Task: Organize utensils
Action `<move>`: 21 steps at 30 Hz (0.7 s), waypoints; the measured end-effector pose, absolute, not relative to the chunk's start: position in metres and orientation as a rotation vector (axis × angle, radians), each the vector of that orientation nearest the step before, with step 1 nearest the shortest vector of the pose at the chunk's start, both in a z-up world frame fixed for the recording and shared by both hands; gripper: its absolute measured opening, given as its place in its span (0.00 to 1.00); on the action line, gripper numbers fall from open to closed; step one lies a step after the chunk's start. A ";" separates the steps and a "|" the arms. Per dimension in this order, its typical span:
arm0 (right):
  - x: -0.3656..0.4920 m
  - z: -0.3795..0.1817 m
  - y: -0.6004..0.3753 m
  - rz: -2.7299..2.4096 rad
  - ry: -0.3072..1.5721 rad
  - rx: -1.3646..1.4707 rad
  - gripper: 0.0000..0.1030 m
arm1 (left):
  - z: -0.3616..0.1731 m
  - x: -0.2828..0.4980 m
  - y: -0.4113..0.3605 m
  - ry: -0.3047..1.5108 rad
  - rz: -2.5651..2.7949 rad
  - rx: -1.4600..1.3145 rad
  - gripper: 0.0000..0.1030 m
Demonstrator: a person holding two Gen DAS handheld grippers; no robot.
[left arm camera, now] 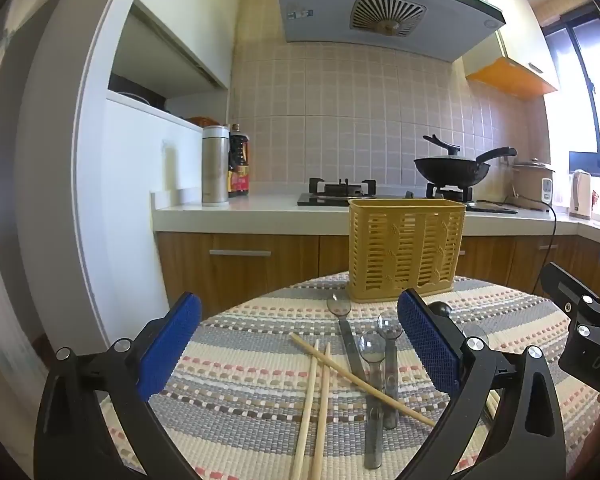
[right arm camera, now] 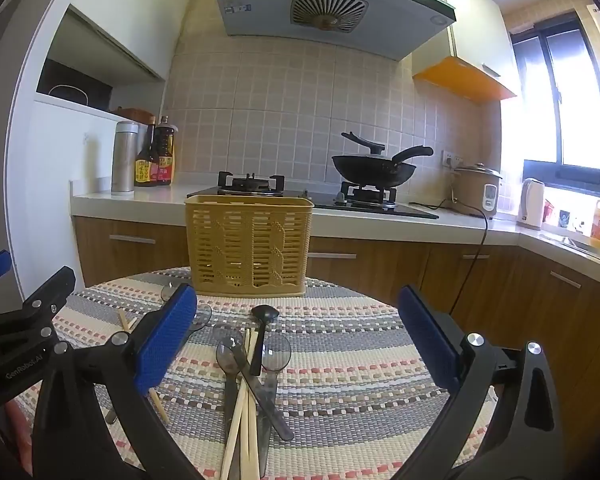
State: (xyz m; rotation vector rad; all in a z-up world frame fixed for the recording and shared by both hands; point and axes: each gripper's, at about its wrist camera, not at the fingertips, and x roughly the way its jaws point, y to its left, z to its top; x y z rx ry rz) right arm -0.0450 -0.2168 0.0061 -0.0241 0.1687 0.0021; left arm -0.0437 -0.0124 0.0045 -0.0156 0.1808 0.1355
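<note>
A yellow slotted utensil basket [left arm camera: 406, 250] stands upright at the far side of the round table; it also shows in the right wrist view [right arm camera: 249, 245]. In the left wrist view, wooden chopsticks [left arm camera: 318, 396] and clear plastic spoons [left arm camera: 374, 376] lie loose on the woven mat in front of it. My left gripper [left arm camera: 300, 344] is open and empty above them. In the right wrist view, a black spoon [right arm camera: 262, 334], clear spoons [right arm camera: 230, 354] and chopsticks [right arm camera: 246, 412] lie in a pile. My right gripper [right arm camera: 298, 338] is open and empty above that pile.
The striped woven mat [right arm camera: 340, 380] covers the table. Behind the table runs a kitchen counter [right arm camera: 380, 226] with a gas hob, a black wok [right arm camera: 374, 168], sauce bottles [right arm camera: 156, 156], a steel flask [left arm camera: 215, 164] and a rice cooker [right arm camera: 478, 188].
</note>
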 end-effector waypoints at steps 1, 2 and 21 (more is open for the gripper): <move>-0.045 0.006 -0.217 0.002 0.169 -0.024 0.93 | 0.005 -0.043 -0.013 0.184 0.137 -0.015 0.93; -0.044 0.006 -0.217 0.002 0.171 -0.022 0.93 | 0.005 -0.042 -0.013 0.186 0.138 -0.016 0.93; -0.044 0.005 -0.217 0.003 0.172 -0.021 0.93 | 0.003 -0.042 -0.015 0.195 0.161 -0.017 0.93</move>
